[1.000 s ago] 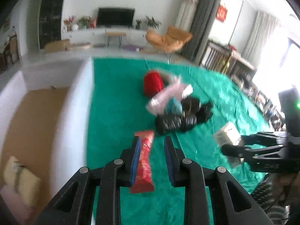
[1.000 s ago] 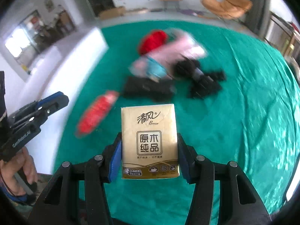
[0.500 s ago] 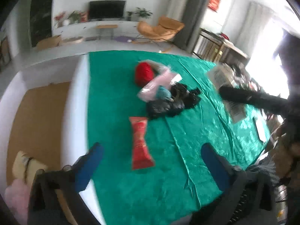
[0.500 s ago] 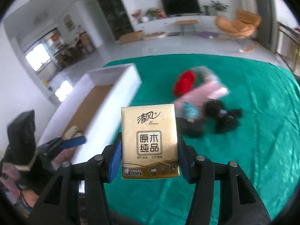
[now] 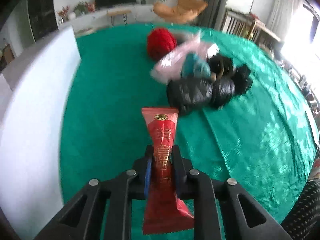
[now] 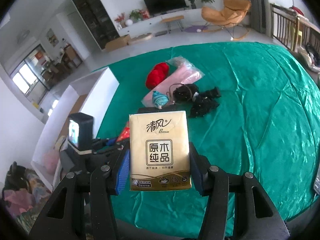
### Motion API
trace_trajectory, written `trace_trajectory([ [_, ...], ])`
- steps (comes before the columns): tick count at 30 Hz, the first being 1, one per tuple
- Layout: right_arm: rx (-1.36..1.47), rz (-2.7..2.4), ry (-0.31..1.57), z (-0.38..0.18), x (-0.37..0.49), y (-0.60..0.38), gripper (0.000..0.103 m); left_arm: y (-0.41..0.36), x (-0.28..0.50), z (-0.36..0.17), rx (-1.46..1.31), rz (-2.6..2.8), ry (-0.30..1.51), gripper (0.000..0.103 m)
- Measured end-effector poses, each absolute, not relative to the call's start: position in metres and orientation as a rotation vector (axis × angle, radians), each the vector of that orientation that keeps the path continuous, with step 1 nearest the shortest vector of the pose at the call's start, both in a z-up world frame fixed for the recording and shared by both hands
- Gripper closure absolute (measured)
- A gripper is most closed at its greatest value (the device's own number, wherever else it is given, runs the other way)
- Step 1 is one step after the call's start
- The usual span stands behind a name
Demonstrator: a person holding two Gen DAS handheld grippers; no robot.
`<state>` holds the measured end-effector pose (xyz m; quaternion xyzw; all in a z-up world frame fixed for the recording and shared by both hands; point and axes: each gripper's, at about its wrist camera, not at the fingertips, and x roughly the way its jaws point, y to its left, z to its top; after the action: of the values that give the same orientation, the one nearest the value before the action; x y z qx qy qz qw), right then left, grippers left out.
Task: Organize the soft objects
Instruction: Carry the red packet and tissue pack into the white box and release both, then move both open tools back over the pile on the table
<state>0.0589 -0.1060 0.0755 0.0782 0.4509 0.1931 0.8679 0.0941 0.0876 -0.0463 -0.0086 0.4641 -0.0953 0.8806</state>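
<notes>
My left gripper (image 5: 162, 160) is shut on a red tissue packet (image 5: 163, 150) with gold characters, held over the green cloth. My right gripper (image 6: 159, 166) is shut on a gold tissue pack (image 6: 159, 152), held above the cloth's near edge. Beyond lies a pile: red yarn ball (image 5: 161, 42), pink bagged item (image 5: 180, 58), teal item (image 5: 195, 67) and black bags (image 5: 200, 94). The pile also shows in the right wrist view (image 6: 180, 92), with the left gripper (image 6: 108, 142) at lower left.
A white box (image 6: 96, 92) with a brown floor stands left of the green cloth (image 6: 250, 110); pale soft items (image 6: 51, 158) lie in its near end. Its white wall (image 5: 34, 108) fills the left of the left wrist view. Living room furniture stands behind.
My left gripper opened wide half a second ago with the red packet lying on the cloth; now it is shut on that packet. My right gripper rose and keeps the gold pack.
</notes>
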Motion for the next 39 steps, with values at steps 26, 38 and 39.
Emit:
trace_trajectory([
  [26, -0.019, 0.972, 1.086, 0.059, 0.059, 0.217, 0.032, 0.404, -0.027, -0.004, -0.419, 0.364, 1.02, 0.077],
  [38, -0.017, 0.709, 0.989, 0.041, 0.082, 0.119, 0.032, 0.378, -0.035, 0.028, -0.411, 0.382, 0.814, 0.0],
  [39, -0.016, 0.666, 0.979, 0.036, 0.086, 0.103, 0.032, 0.368, -0.033, 0.032, -0.399, 0.359, 0.802, 0.0],
])
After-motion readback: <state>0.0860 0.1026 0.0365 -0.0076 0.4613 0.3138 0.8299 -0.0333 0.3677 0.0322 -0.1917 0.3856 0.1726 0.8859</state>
